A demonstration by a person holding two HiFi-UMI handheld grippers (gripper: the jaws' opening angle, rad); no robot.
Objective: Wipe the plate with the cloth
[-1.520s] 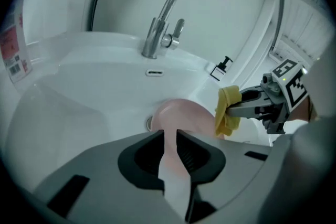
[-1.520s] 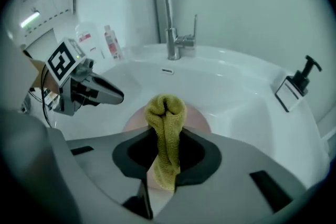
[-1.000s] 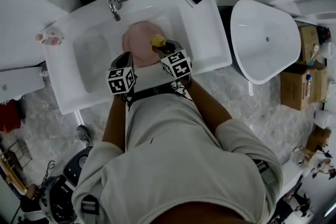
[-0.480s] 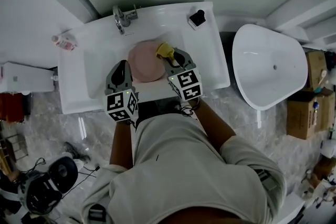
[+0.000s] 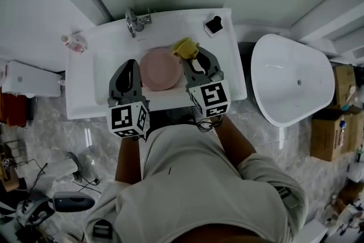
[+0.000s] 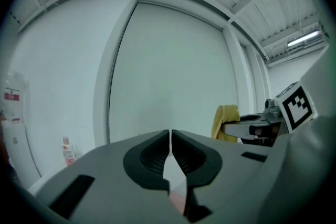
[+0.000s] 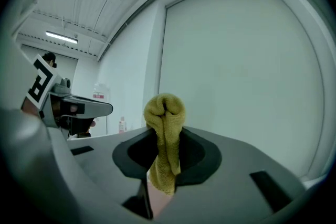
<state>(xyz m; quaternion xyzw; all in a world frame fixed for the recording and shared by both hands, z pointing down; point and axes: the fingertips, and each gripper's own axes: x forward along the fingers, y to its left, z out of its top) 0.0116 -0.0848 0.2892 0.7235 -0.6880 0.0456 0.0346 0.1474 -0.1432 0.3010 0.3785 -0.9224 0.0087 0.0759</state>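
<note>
1. The right gripper (image 5: 192, 55) has its jaws clamped on the yellow cloth (image 7: 165, 113). They pinch it at a fold, so a rounded wad stands out past the tips and a tail hangs below. That wad looks like the working face for wiping.
2. The left gripper (image 6: 170, 136) has its jaws together with nothing between the tips. It seems to be there as a free helper, perhaps to steady the plate, not to carry anything.
3. Both grippers point roughly level at the wall behind the sink (image 5: 224, 74), so neither is aimed at the plate yet. I judge that wiping contact is not made at this moment.
4. The pink plate (image 5: 161, 68) lies in the basin at the upper middle of the head view, just below the tap (image 5: 135, 21).
5. In the head view the plate sits between the two grippers, with the left jaws along its left edge and the right jaws and cloth at its upper right edge. Neither pair of jaws grips it, and only a pink sliver shows below the jaws in each gripper view.
</note>
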